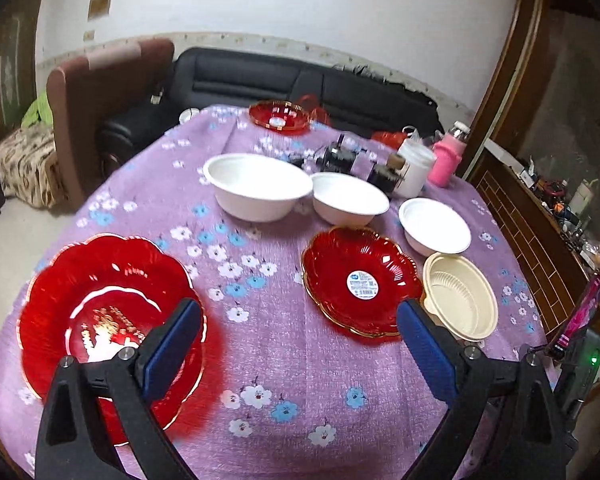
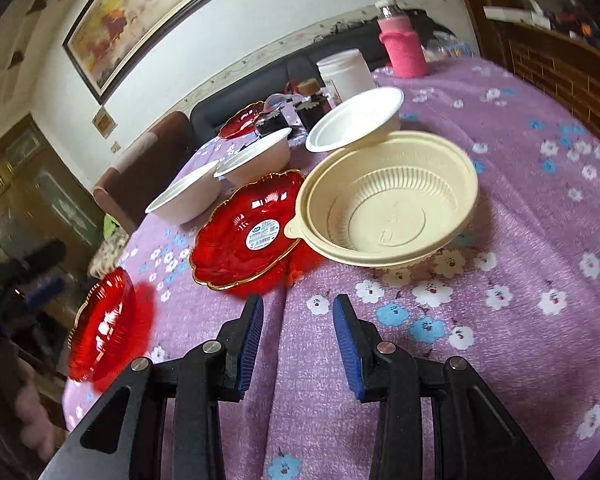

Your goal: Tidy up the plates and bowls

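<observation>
Purple floral cloth [image 1: 300, 360] covers the counter. Back right there's a pink bottle [image 1: 448, 156] just beside a white jar [image 1: 414, 166] (dark little jars [image 1: 338, 158] next to it), black sofa [image 1: 252, 76] behind, framed painting [image 2: 140, 12] on the wall.

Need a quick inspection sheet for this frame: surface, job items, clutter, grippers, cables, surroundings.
Surface: round table, purple floral cloth.
Job's things: three red plates; three white bowls; cream bowl touching the labelled plate.
Clutter: pink bottle, white jar, dark small items.
Grippers: left gripper open wide, empty; right gripper open, empty.
Cables: nothing seen.
Surroundings: black sofa, brown chair, framed painting.
</observation>
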Demonstrator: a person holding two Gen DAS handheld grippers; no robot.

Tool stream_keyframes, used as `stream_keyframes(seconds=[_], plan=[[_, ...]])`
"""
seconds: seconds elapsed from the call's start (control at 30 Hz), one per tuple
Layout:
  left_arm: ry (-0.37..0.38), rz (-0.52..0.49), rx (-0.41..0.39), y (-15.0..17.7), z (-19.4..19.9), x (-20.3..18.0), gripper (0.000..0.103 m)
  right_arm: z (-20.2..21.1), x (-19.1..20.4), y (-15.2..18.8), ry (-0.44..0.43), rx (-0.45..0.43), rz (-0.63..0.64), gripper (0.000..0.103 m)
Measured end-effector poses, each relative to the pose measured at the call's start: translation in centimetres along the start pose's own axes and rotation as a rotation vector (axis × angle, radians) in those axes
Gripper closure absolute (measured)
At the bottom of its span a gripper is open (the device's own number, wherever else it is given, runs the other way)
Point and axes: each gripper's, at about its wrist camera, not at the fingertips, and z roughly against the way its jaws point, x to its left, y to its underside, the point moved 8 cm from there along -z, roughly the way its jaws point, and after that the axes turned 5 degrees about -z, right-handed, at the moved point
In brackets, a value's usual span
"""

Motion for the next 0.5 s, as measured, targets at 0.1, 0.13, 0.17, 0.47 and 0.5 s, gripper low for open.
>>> stream_keyframes(seconds=[0.1,0.13,0.17,0.47,0.5], plan=[[0.008,0.007,0.037,-0.3,-2.1,-0.4,0.005,-2.1,0.8,0.1,-0.055,0.07,-0.048,0.064],[0.011,0.012,0.066,-0.4,-3.1,-0.5,0.005,-2.8,1.0,0.1,-0.056,0.085,-0.063,0.064],[0.019,0.026,0.098,-0.4,-4.1,-0.5,0.005,-3.4,1.2,0.0,-0.051,0.094,-0.075,0.064],[-0.006,0.071,0.187,-1.2,-10.5,0.1,0.005,-7.1,1.9,-1.1,0.009,0.093,-0.137,0.063],[-0.012,0.074,0.191,-1.5,-11.2,0.3,0.005,-7.6,1.9,-1.1,0.018,0.093,-0.15,0.063]])
